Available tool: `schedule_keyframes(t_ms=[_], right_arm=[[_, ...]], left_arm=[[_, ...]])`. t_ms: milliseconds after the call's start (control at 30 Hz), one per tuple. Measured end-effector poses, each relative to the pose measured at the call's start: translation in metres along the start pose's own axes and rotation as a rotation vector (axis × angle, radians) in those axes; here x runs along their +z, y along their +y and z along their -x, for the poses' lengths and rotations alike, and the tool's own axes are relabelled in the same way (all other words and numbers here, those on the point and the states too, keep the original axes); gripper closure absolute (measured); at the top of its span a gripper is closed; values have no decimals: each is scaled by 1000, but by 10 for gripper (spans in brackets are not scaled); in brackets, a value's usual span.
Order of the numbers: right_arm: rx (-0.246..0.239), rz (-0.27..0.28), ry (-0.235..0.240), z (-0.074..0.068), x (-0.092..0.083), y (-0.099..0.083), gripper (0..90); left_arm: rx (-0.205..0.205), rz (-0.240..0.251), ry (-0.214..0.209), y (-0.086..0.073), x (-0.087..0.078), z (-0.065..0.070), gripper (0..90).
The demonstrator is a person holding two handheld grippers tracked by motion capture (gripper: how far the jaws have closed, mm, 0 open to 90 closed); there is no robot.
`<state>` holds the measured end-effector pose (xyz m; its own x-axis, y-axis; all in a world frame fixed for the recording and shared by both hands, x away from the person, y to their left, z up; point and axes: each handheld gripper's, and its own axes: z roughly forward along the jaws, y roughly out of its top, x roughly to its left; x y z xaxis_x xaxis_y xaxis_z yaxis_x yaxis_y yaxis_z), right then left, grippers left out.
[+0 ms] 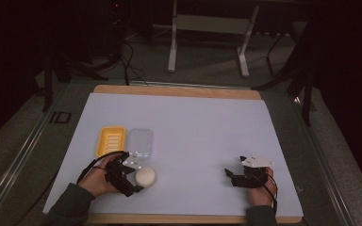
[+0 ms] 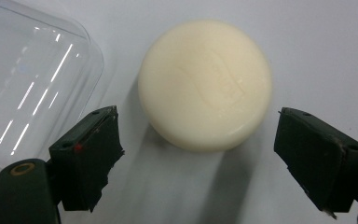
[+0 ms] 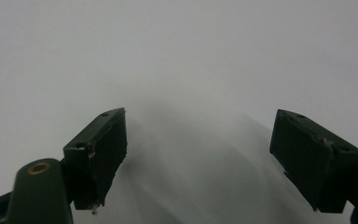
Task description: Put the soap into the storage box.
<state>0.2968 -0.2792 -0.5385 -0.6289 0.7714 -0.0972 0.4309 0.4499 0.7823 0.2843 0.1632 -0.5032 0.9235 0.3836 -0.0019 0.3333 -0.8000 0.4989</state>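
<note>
A round cream soap bar [image 1: 145,176] lies on the white sheet near the front left. In the left gripper view the soap bar [image 2: 205,84] sits just beyond the open jaws, apart from both pads. My left gripper [image 1: 135,178] hovers right beside it, and its fingertips [image 2: 199,161] stand wide open with nothing between them. A clear plastic lid [image 1: 140,143] [image 2: 28,79] lies just behind, next to a yellow soap dish [image 1: 110,140]. My right gripper [image 1: 230,176] rests open over bare sheet at the front right, its jaws [image 3: 200,158] holding nothing.
The white sheet [image 1: 193,132] covers a wooden tabletop [image 1: 169,89]. A metal rail [image 1: 23,150] runs along the left side. Beyond the table stand a white frame [image 1: 207,28] and cables on the floor.
</note>
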Motion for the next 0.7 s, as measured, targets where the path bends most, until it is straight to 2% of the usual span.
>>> schedule_keyframes(t_ms=[400, 700], right_arm=[[0, 1, 1, 0, 0, 0, 185], [1, -1, 2, 0, 0, 0, 185]], left_arm=[[27, -16, -17, 8, 6, 1, 152], [27, -27, -24, 13, 12, 1, 158]])
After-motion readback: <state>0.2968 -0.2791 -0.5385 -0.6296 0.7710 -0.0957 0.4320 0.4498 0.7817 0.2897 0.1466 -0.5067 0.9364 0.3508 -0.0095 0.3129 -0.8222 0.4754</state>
